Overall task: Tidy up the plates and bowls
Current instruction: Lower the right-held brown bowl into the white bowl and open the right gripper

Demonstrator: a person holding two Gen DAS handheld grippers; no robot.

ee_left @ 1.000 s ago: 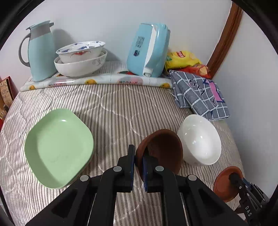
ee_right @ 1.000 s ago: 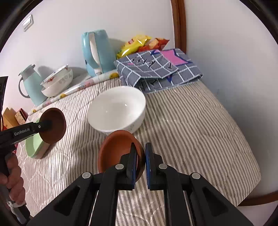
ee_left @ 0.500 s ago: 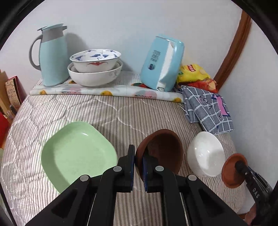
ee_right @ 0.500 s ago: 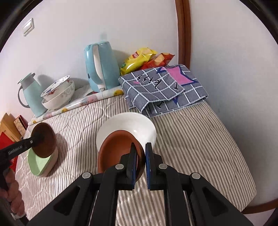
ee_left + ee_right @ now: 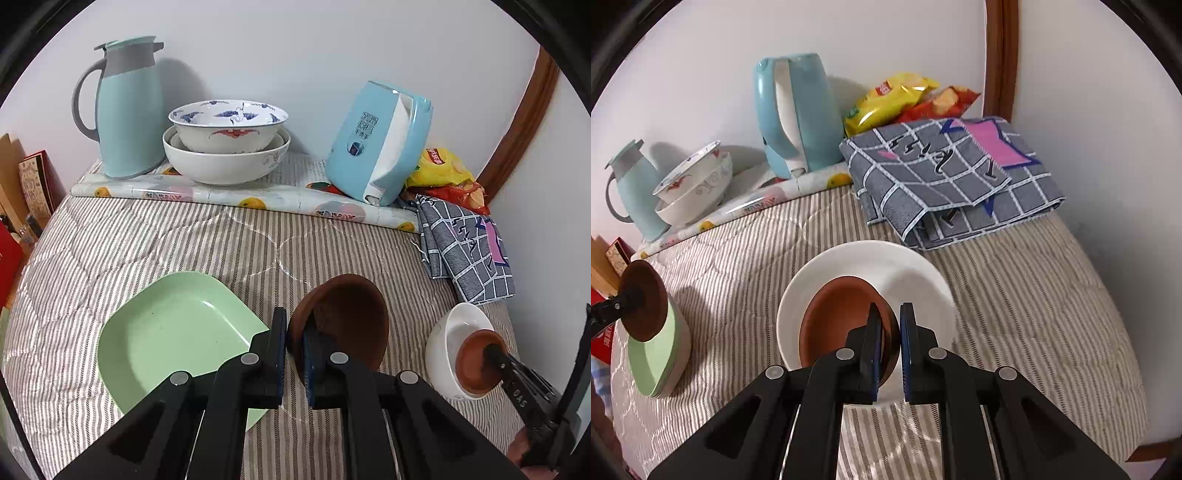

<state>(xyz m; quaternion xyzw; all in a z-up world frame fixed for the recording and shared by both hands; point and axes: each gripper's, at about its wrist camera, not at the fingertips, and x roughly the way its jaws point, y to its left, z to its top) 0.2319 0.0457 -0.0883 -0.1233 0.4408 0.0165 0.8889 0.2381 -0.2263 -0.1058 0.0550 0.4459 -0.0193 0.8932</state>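
Observation:
My left gripper (image 5: pixel 294 328) is shut on the rim of a brown bowl (image 5: pixel 343 317) and holds it in the air beside the stacked green plates (image 5: pixel 173 332). My right gripper (image 5: pixel 887 325) is shut on the rim of a second brown bowl (image 5: pixel 838 317) and holds it inside the white bowl (image 5: pixel 916 277). The left wrist view shows that white bowl (image 5: pixel 448 332) at the lower right with the second brown bowl (image 5: pixel 474 365) in it. The right wrist view shows the first brown bowl (image 5: pixel 644 299) over the green plates (image 5: pixel 661 358).
The bed has a striped cover (image 5: pixel 184 236). At the back stand a thermos jug (image 5: pixel 125 107), two stacked patterned bowls (image 5: pixel 227 144) and a blue kettle (image 5: pixel 380 144). Snack bags (image 5: pixel 897 99) and a folded checked cloth (image 5: pixel 953 177) lie at the right by the wall.
My right gripper has carried its brown bowl forward into the white bowl. My left gripper has pulled back and moved left with its brown bowl, toward the green plates.

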